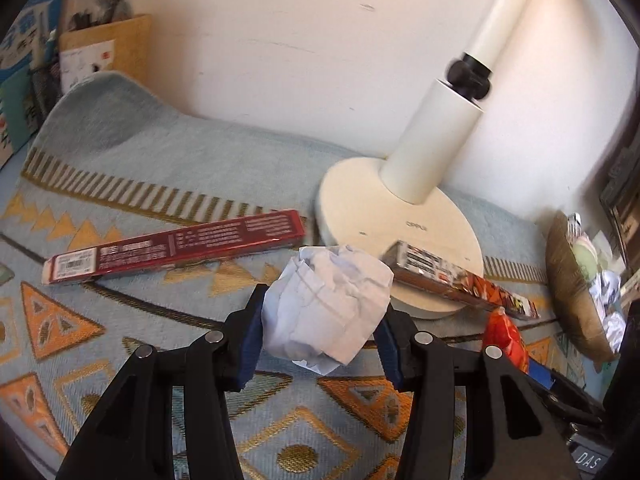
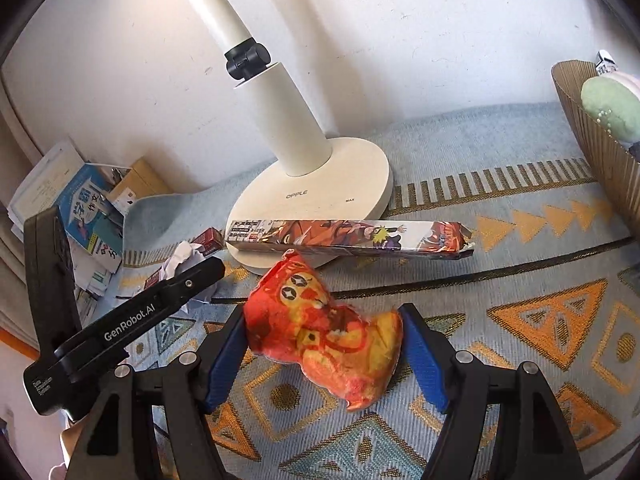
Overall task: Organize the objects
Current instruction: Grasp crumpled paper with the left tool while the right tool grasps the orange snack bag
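A crumpled white paper ball sits between the blue pads of my left gripper, which is shut on it just above the patterned blue rug. In the right wrist view a crinkled red and orange snack packet is pinched between the blue pads of my right gripper, and both pads touch it. The same packet shows at the right edge of the left wrist view. The paper ball peeks out behind a black left finger.
A long red box lies on the rug. A comic-printed long box leans on the white lamp base. A brown corrugated basket with soft items stands at the right. Books and papers pile up at the left by the wall.
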